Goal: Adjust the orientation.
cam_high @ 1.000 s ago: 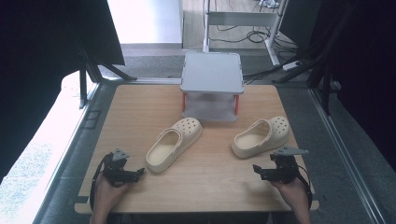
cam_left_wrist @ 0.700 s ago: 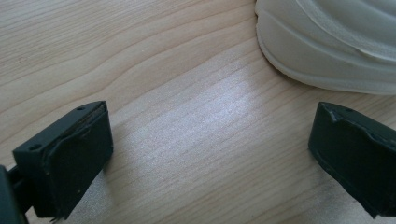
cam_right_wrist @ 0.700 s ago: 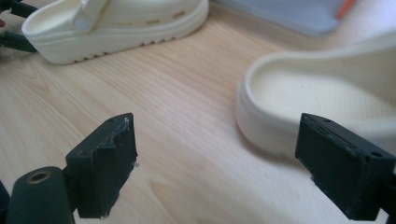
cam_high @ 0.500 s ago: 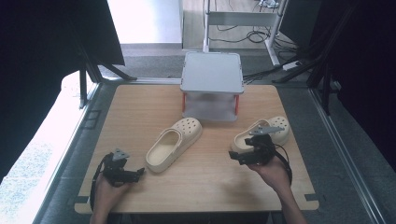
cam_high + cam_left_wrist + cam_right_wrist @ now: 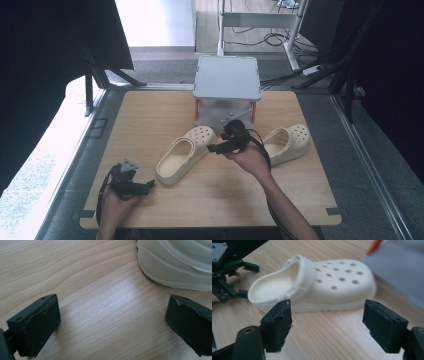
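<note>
Two cream clogs lie on the wooden table (image 5: 125, 125). The left clog (image 5: 185, 152) lies at an angle near the middle, and the right clog (image 5: 289, 142) rests toward the right side. My right gripper (image 5: 212, 148) is open beside the toe of the left clog, jaws pointing left at it. In the right gripper view the left clog (image 5: 319, 282) lies just beyond the open right gripper (image 5: 328, 306), apart from the jaws. My left gripper (image 5: 149, 186) is open near the front left. In its own view, the left gripper (image 5: 112, 301) faces bare wood, with the clog's heel (image 5: 180, 262) ahead.
A grey box (image 5: 227, 77) on orange legs stands at the back middle of the table, close behind the right gripper; its edge shows as the grey box (image 5: 397, 265) in the right gripper view. The left gripper (image 5: 227, 277) appears beyond the clog's heel there.
My right gripper has travelled from the front right of the table forward and left, past the right clog, to the toe of the left clog. The left gripper has stayed put.
</note>
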Available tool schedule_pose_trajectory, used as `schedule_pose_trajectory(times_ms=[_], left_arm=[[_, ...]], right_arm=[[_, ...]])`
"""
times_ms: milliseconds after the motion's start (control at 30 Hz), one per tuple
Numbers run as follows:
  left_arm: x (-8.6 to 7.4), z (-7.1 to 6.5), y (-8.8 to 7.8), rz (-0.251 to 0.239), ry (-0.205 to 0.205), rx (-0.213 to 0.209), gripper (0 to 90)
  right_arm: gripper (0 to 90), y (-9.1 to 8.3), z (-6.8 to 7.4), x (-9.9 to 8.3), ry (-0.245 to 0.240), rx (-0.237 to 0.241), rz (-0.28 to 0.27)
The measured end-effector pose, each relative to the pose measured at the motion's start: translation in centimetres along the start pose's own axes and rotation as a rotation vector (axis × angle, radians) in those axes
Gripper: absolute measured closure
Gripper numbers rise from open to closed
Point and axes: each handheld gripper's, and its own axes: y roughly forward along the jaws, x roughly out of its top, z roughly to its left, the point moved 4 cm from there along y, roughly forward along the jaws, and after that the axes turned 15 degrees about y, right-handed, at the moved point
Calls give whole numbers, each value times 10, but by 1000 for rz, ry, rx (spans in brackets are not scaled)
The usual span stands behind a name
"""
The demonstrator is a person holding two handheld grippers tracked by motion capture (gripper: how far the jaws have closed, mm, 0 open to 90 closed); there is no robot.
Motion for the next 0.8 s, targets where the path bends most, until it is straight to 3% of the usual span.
schedule_pose_trajectory(times_ms=[167, 300, 400, 567, 600, 667, 767, 800], left_arm=[[0, 0, 0, -1, 0, 0, 0], [0, 0, 0, -1, 1, 0, 0], [0, 0, 0, -1, 1, -1, 0], [0, 0, 0, 1, 1, -2, 0], [0, 0, 0, 0, 1, -1, 0], [0, 0, 0, 0, 2, -2, 0], [0, 0, 0, 1, 0, -1, 0], [0, 0, 0, 0, 1, -2, 0]], right_arm=[[324, 19, 18, 13, -39, 7, 43], [364, 44, 32, 25, -82, -32, 93], [368, 53, 36, 29, -96, -47, 100], [398, 76, 45, 33, -135, -137, 141], [454, 85, 48, 32, -178, -191, 167], [469, 88, 49, 31, -189, -214, 177], [545, 95, 53, 29, -290, -321, 192], [637, 95, 58, 29, -332, -363, 195]])
